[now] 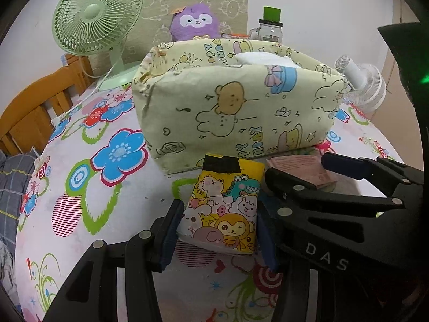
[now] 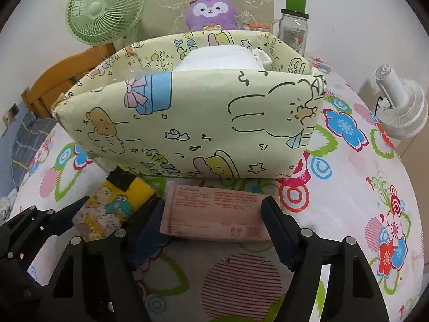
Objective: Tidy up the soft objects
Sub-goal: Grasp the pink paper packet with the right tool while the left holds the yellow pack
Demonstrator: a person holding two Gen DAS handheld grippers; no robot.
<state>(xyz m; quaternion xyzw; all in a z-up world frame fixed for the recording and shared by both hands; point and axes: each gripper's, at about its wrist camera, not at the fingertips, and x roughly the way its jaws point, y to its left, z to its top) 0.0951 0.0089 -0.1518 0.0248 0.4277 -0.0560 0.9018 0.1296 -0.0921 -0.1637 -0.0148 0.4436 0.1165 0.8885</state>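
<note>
We judge the job partly done: a white pack (image 2: 222, 59) already sits in the fabric bin (image 2: 187, 123) on the worktop (image 2: 348, 214), two packs remain outside. Our left hand-held gripper (image 1: 218, 230) clamps the cartoon tissue pack (image 1: 225, 209) before the bin's front wall. Our right hand-held gripper (image 2: 214, 228) straddles the pink pack (image 2: 217, 212) there; we cannot tell whether its pads press it.
</note>
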